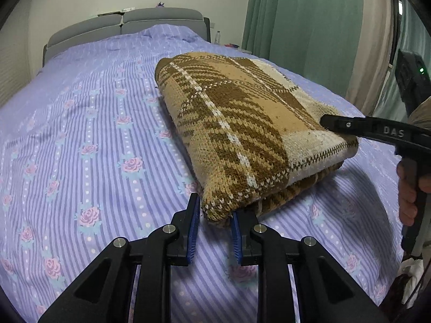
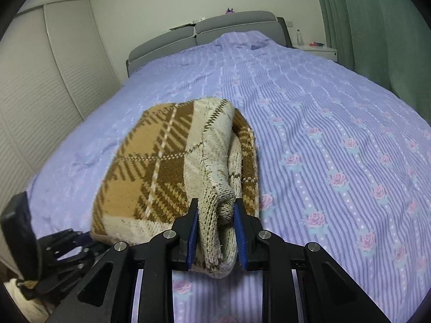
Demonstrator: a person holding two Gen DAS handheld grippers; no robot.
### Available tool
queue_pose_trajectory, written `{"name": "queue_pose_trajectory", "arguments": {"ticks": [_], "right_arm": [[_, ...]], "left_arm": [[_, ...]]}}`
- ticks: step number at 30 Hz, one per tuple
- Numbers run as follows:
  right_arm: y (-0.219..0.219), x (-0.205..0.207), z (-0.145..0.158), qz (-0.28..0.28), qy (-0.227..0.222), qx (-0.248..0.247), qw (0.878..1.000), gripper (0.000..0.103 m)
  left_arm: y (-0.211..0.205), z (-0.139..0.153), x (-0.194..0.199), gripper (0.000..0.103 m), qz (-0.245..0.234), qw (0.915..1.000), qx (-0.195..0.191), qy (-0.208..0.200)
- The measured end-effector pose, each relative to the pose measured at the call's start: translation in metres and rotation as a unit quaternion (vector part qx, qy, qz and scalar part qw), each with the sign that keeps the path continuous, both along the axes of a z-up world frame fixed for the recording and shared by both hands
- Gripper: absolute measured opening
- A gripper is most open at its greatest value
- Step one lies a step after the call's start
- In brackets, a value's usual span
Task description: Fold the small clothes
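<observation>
A brown, tan and cream plaid knitted garment (image 1: 237, 123) lies folded in layers on the bed. My left gripper (image 1: 215, 210) is open, its blue pads either side of the garment's near corner, not clamping it. My right gripper (image 2: 216, 210) is shut on the cream corner of the same garment (image 2: 167, 167), with knit bunched between the pads. The right gripper also shows in the left wrist view (image 1: 327, 122), its black finger resting on the garment's right end.
The bed has a purple striped floral sheet (image 1: 94, 134) and a grey headboard (image 1: 124, 24). Green curtains (image 1: 309, 21) hang on the right. A white nightstand (image 2: 316, 48) with a bottle stands beside the bed. A white wardrobe (image 2: 48, 80) stands on the left.
</observation>
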State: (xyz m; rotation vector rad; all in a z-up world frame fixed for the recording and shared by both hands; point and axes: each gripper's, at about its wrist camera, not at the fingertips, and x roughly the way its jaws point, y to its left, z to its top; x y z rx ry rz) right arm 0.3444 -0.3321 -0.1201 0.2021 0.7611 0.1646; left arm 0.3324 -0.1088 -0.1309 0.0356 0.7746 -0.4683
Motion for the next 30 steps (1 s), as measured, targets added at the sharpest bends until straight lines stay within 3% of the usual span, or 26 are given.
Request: {"name": "queue_pose_trajectory", "arguments": {"ticks": [4, 7, 10, 13, 15, 17, 23, 26, 29, 30], "right_arm": [[-0.006, 0.001, -0.007, -0.011, 0.004, 0.007, 1.0, 0.023], [-0.001, -0.003, -0.003, -0.017, 0.001, -0.015, 1.0, 0.023], [0.001, -0.005, 0.0, -0.021, -0.004, -0.033, 0.999, 0.023], [0.001, -0.009, 0.001, -0.02, -0.008, -0.028, 0.999, 0.024], [0.001, -0.012, 0.002, -0.023, -0.011, -0.032, 0.999, 0.023], [0.0, -0.014, 0.002, -0.028, -0.014, -0.027, 0.999, 0.024], [-0.006, -0.02, -0.002, -0.043, -0.023, -0.007, 0.999, 0.024], [-0.008, -0.019, -0.003, -0.05, -0.025, -0.004, 0.998, 0.025], [-0.011, -0.019, -0.004, -0.062, -0.025, 0.002, 0.998, 0.038], [-0.012, -0.02, -0.005, -0.071, -0.023, 0.006, 0.997, 0.049]], "left_arm": [[-0.003, 0.003, -0.001, 0.024, -0.015, 0.9998, 0.007, 0.005], [-0.005, 0.023, -0.018, 0.024, -0.05, 0.9982, 0.021, -0.026], [0.0, 0.053, -0.025, 0.024, -0.062, 0.9955, 0.009, -0.071], [0.0, 0.076, -0.007, 0.024, -0.064, 0.9939, -0.002, -0.09], [-0.002, 0.083, 0.015, 0.022, -0.061, 0.9951, -0.01, -0.077], [-0.007, 0.083, 0.033, 0.022, -0.068, 0.9962, -0.021, -0.051], [-0.022, 0.061, 0.043, 0.022, -0.085, 0.996, -0.018, -0.021], [-0.023, 0.052, 0.035, 0.022, -0.078, 0.9964, -0.013, -0.031], [-0.023, 0.046, 0.035, 0.021, -0.075, 0.9968, -0.014, -0.025], [-0.024, 0.043, 0.036, 0.022, -0.075, 0.9968, -0.013, -0.023]]}}
